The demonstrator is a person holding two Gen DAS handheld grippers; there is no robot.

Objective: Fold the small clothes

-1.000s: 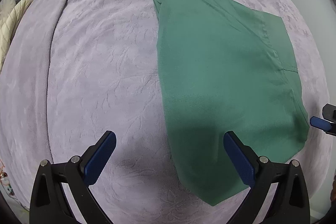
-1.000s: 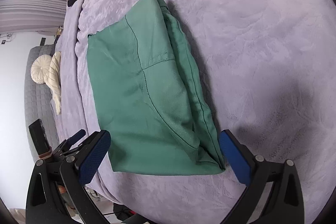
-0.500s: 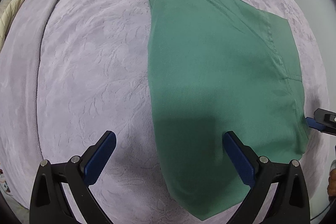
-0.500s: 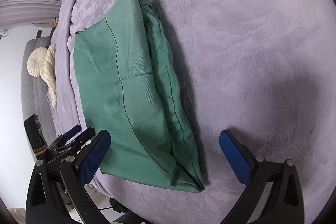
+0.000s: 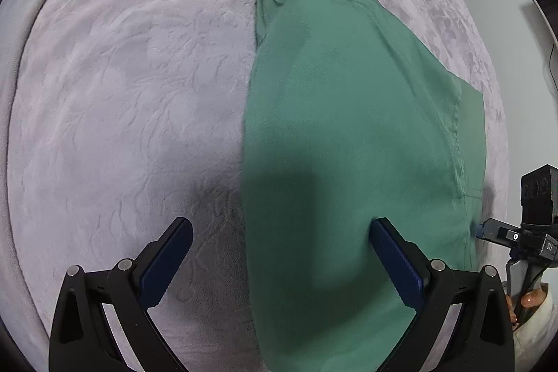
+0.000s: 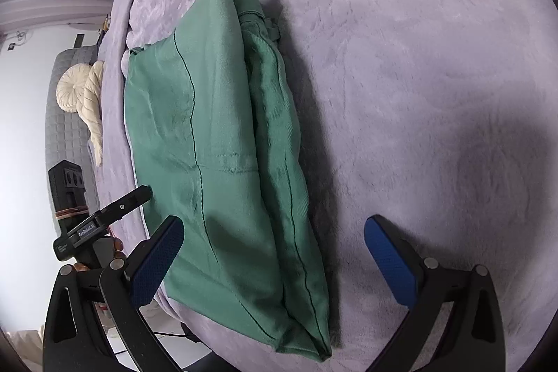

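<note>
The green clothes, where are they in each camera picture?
Left wrist view: the green clothes lie on the right half, running from the top down between the open left gripper fingers.
Right wrist view: the green clothes lie left of the middle, reaching the left finger of the open right gripper.
Shared landmark: the purple blanket under them.

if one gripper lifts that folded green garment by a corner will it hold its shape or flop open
The green garment would probably flop: it is thin cloth, creased and sagging. Its stacked layers look loose at the edge, so they would likely slide apart. It may drag on the plush purple blanket.
</note>
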